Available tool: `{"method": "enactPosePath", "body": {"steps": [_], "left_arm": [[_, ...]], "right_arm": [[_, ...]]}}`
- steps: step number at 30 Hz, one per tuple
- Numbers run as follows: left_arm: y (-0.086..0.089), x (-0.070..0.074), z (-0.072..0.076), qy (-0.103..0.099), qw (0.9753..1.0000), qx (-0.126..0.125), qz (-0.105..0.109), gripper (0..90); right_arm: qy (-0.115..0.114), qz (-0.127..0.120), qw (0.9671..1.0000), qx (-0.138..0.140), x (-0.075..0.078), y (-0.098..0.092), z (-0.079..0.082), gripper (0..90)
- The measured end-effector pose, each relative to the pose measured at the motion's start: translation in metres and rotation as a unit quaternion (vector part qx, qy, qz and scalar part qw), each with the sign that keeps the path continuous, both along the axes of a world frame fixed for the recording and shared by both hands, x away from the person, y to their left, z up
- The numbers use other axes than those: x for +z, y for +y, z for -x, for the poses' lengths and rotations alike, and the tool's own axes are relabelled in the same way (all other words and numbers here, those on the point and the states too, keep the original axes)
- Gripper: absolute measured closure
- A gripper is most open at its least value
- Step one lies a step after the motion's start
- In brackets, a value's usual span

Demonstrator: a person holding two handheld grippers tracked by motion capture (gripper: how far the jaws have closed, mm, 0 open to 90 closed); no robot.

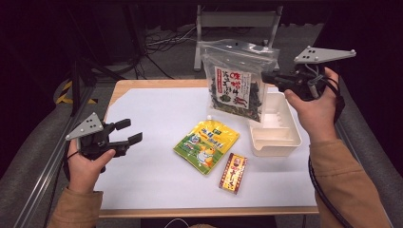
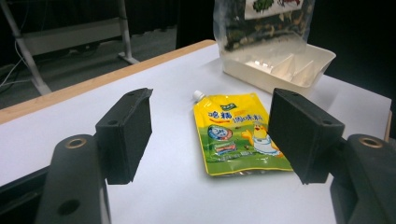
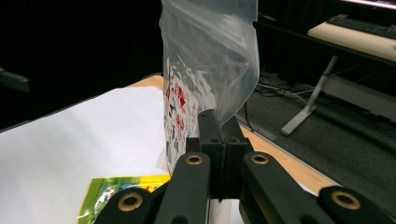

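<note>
The right gripper (image 1: 267, 78) is clamping the seaweed bag (image 1: 236, 78) by its edge, holding it above the white tray (image 1: 280, 137) at upper right. The yellow pouch (image 1: 207, 145) and red packet (image 1: 233, 173) are waiting mid-table; the left gripper (image 1: 128, 131) is hovering open at left.

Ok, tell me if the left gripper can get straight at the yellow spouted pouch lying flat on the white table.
Probably yes. The left gripper is open and empty, and the yellow spouted pouch lies on bare white table beyond its jaws, nothing between. The small red packet lies beside it, apart.
</note>
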State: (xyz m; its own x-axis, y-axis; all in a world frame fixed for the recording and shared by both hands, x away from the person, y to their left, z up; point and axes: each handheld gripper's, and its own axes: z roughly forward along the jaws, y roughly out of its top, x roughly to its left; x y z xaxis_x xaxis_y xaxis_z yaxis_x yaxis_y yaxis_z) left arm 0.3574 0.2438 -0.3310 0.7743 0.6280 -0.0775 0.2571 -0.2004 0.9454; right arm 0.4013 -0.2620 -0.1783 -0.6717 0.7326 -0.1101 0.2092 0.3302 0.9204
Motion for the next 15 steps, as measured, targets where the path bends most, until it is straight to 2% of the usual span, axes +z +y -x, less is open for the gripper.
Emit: {"method": "enactPosePath", "body": {"steps": [7, 15], "left_arm": [[-0.010, -0.011, -0.004, 0.017, 0.9997, -0.002, -0.015, 29.1], [-0.018, -0.018, -0.009, 0.024, 0.9993, -0.008, -0.026, 27.5]], "right_arm": [[-0.006, 0.003, 0.9998, -0.020, 0.000, -0.018, -0.007, 90.0], [-0.012, 0.002, 0.9993, -0.036, -0.004, -0.035, -0.013, 90.0]]}}
